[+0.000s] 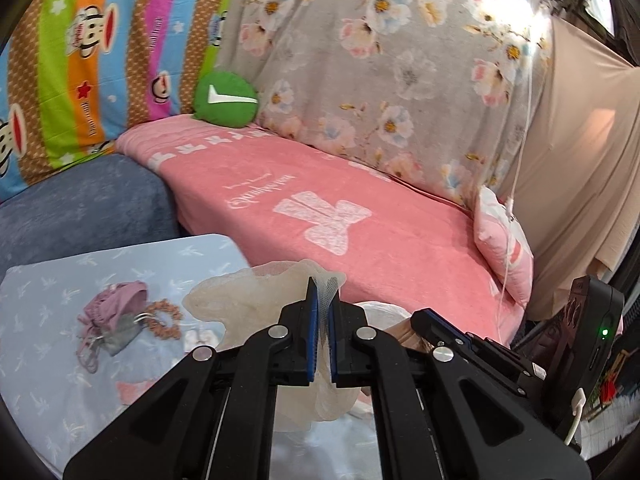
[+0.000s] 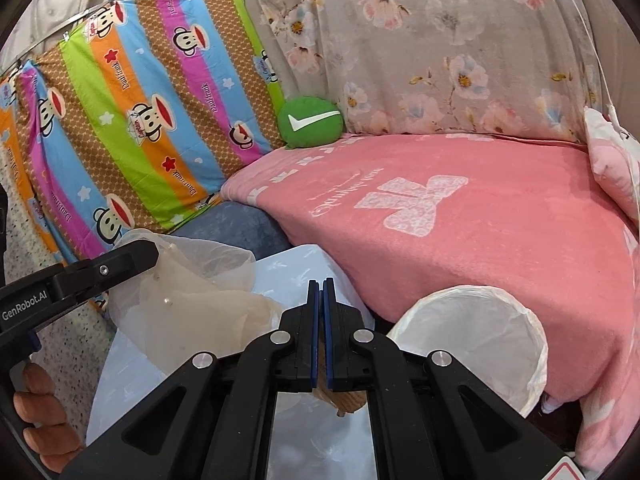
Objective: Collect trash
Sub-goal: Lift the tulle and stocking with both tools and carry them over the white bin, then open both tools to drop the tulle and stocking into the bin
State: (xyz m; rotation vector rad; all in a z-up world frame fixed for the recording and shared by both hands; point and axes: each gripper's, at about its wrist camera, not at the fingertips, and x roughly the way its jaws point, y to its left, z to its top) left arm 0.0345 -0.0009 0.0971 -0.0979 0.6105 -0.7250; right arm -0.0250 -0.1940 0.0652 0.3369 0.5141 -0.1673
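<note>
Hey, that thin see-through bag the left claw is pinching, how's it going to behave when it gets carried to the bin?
The plastic bag is probably floppy: it sags and crumples around the left claw, holding no shape. It looks very light, being thin and translucent. It may billow or snag when moved, so dropping it into the lined bin could need a shake.

A home living space: a sofa under a pink blanket (image 2: 460, 232), a green round cushion (image 2: 310, 122), and hung cartoon-monkey (image 2: 132, 112) and floral sheets (image 1: 380, 60).
</note>
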